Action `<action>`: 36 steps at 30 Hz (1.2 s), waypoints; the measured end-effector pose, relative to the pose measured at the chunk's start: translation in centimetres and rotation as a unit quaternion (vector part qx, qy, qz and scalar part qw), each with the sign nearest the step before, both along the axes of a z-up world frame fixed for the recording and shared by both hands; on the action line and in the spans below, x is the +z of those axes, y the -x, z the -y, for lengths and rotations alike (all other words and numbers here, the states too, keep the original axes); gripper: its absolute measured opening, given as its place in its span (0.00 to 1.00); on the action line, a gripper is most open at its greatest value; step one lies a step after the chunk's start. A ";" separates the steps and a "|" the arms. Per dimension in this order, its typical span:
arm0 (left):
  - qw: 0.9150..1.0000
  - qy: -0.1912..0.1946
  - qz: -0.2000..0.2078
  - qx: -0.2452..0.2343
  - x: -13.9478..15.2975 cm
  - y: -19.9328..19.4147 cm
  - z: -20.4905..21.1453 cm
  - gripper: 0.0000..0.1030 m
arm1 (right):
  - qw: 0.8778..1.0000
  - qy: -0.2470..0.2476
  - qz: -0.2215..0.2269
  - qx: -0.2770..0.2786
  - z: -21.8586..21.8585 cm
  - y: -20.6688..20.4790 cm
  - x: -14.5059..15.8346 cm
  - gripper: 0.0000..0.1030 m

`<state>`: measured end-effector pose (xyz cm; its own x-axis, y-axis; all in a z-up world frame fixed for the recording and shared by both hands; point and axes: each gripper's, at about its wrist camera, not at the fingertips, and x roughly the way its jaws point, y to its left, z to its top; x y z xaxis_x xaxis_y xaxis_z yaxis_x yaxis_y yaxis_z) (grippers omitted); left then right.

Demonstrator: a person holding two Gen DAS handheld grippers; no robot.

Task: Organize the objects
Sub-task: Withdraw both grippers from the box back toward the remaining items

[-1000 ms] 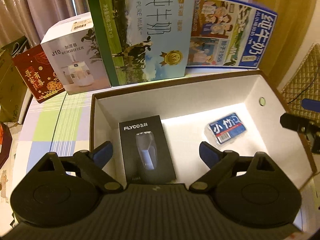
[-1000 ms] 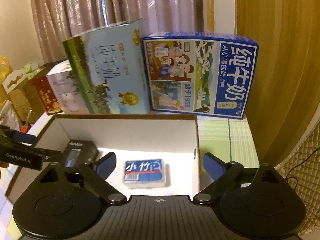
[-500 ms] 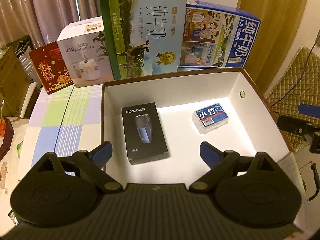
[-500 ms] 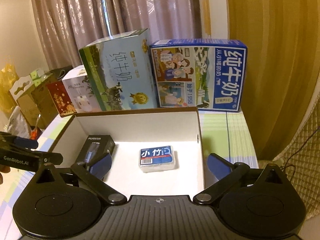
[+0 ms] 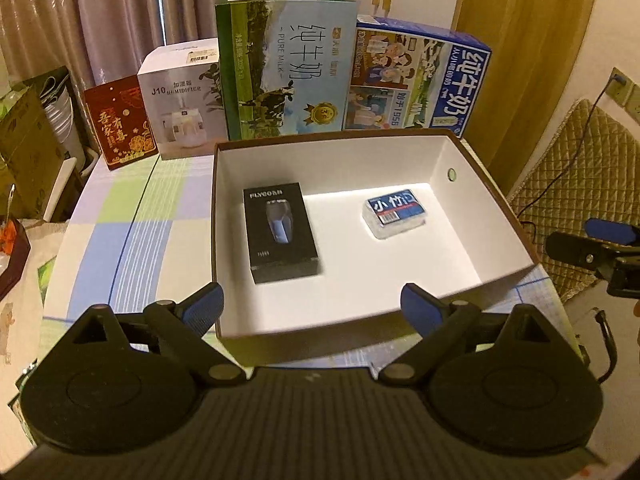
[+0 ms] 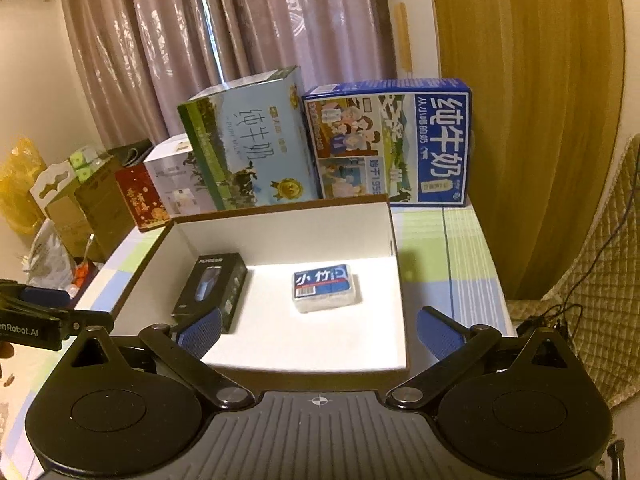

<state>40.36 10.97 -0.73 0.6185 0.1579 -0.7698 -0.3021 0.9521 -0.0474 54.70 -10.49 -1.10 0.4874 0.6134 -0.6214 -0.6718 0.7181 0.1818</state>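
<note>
Both my grippers, left gripper (image 5: 311,306) and right gripper (image 6: 318,330), gape wide and empty; black shaver box (image 5: 281,231) lies in the white tray (image 5: 320,152) at 11 o'clock off left fingers, long axis 12-to-6, left nearer.

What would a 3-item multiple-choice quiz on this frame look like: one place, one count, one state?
1. Where does the black box lie?
A. inside the open carton
B. on the tablecloth
C. on the milk boxes

2. How many items are in the carton?
A. one
B. two
C. four

3. How are both grippers?
A. shut on the tissue pack
B. shut on nothing
C. open, empty

Answers:
1 A: white walls surround it.
2 B: only the black box and the tissue pack lie there.
3 C: left gripper and right gripper have fingers spread, with nothing between.
</note>
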 end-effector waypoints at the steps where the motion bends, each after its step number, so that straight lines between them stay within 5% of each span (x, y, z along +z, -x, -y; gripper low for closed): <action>1: 1.000 0.002 0.000 0.000 0.1 0.5 0.3 0.91 | 1.000 -0.001 -0.001 0.000 0.2 0.4 0.1 0.98; 17: 1.000 0.024 -0.008 0.010 -0.4 6.7 3.1 0.91 | 1.000 -0.005 -0.017 0.016 2.7 5.1 0.6 0.98; 36: 0.996 0.055 -0.065 0.029 -4.5 10.5 4.9 0.90 | 0.995 0.036 -0.071 0.051 4.4 9.2 -4.0 0.98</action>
